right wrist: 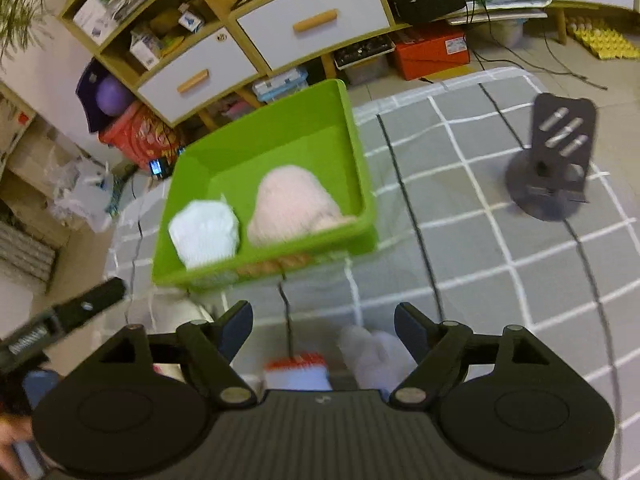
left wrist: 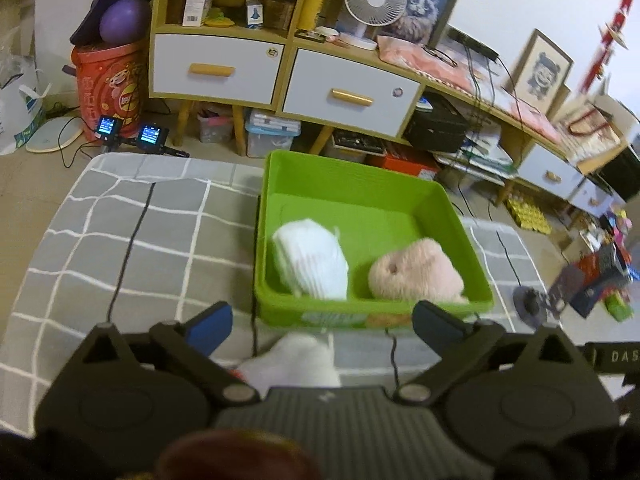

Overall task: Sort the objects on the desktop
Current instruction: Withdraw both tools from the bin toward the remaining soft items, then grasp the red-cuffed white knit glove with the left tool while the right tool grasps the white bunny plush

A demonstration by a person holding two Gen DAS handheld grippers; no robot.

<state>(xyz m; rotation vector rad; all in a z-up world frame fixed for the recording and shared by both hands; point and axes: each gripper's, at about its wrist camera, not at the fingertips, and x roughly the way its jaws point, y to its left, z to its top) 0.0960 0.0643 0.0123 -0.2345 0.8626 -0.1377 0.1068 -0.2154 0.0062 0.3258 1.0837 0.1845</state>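
A green bin (left wrist: 280, 176) (right wrist: 360, 152) stands on the grey checked cloth (left wrist: 120, 240) (right wrist: 480, 240). In it lie a white rolled item (left wrist: 310, 258) (right wrist: 204, 234) on the left and a pink fluffy item (left wrist: 414, 270) (right wrist: 292, 204) on the right. My left gripper (left wrist: 322, 322) is open above a white soft item (left wrist: 296, 364) on the cloth in front of the bin. My right gripper (right wrist: 323, 326) is open above a white item with a red band (right wrist: 298, 372) and a pale soft item (right wrist: 374, 354).
A black phone stand (right wrist: 554, 160) (left wrist: 530, 304) sits on the cloth to the right. Black cables (left wrist: 128, 248) (right wrist: 408, 200) run across the cloth. Behind the table are a wooden cabinet with white drawers (left wrist: 218, 68) (right wrist: 312, 20) and floor clutter. The left gripper's body (right wrist: 68, 316) shows in the right wrist view.
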